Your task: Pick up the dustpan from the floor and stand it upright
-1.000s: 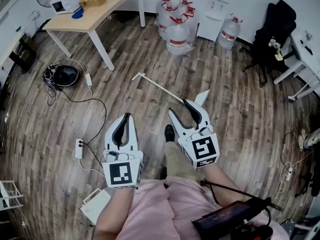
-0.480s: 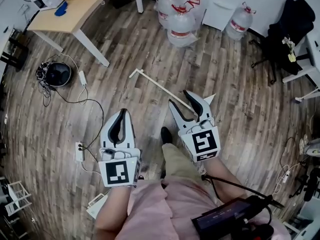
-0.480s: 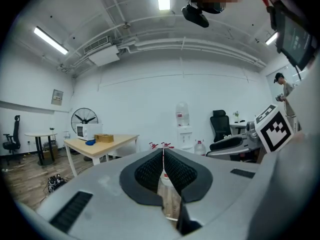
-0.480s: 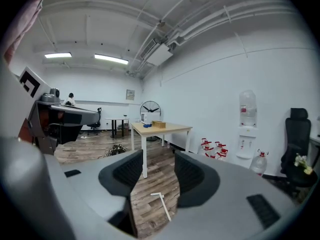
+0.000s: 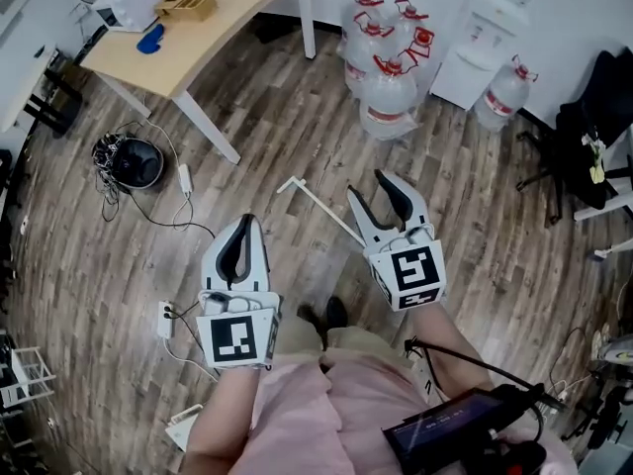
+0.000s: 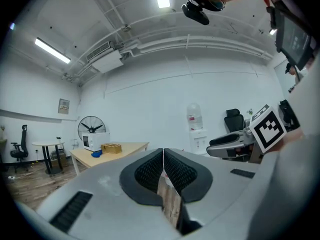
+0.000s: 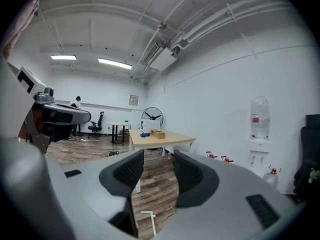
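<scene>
dustpan handle (image 5: pixel 320 210) runs toward 10 o'clock from your open, empty right tool (image 5: pixel 373 194); left tool (image 5: pixel 243 228) closed, empty.

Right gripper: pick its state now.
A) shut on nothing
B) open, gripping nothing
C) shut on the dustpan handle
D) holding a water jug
B: the right gripper shows its jaws apart in its own view, with only floor and the distant dustpan handle seen between them.

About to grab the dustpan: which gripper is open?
The right gripper: its fingers stand apart. The left gripper has its fingers pressed together.
</scene>
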Motion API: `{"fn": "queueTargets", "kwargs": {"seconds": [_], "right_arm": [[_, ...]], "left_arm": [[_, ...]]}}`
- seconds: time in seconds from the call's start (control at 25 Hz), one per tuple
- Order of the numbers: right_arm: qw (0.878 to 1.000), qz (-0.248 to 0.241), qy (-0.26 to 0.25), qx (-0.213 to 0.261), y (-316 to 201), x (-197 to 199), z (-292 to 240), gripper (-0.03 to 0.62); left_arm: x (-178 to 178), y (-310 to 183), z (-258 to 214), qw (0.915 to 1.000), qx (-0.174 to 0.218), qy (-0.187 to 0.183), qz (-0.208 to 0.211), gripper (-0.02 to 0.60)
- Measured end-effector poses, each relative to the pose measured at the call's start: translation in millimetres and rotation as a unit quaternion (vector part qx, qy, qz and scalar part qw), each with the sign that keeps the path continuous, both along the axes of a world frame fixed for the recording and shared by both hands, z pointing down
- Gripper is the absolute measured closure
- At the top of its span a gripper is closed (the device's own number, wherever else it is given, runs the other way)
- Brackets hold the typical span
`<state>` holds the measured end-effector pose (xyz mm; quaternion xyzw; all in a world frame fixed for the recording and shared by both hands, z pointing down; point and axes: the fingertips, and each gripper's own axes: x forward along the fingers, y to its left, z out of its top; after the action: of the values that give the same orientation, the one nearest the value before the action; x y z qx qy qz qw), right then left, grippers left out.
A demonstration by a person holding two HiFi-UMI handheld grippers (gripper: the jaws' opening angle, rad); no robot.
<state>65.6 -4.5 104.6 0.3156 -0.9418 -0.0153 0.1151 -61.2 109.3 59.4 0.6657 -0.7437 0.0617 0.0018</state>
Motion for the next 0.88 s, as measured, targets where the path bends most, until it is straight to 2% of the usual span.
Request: {"fn": "queueTargets", "kwargs": {"seconds": [0.16,0.36,0.72,0.88], "right_arm": [[1.0,-0.013,-0.001,0.007,-20,-26,-6,0.41],[1.0,-0.023,0.013,0.0,-43,-56,8,0.41],[0.997,-0.028,0.062,-0.039,-103,-115,73,0.41],[0.993,-0.039,0.092,-0.059,-131,-141,115,0.41]], "left_arm": [[-26,-10,-3,0.9998,0.006,-0.008,-0.018,0.566],[-56,-32,12,0.9997,0.003,0.011,-0.023,0.566],[-121,-109,63,0.999,-0.02,0.039,-0.004,0.566],[-149,-146,98,0.9981,-0.043,0.043,0.005,0.566]]}}
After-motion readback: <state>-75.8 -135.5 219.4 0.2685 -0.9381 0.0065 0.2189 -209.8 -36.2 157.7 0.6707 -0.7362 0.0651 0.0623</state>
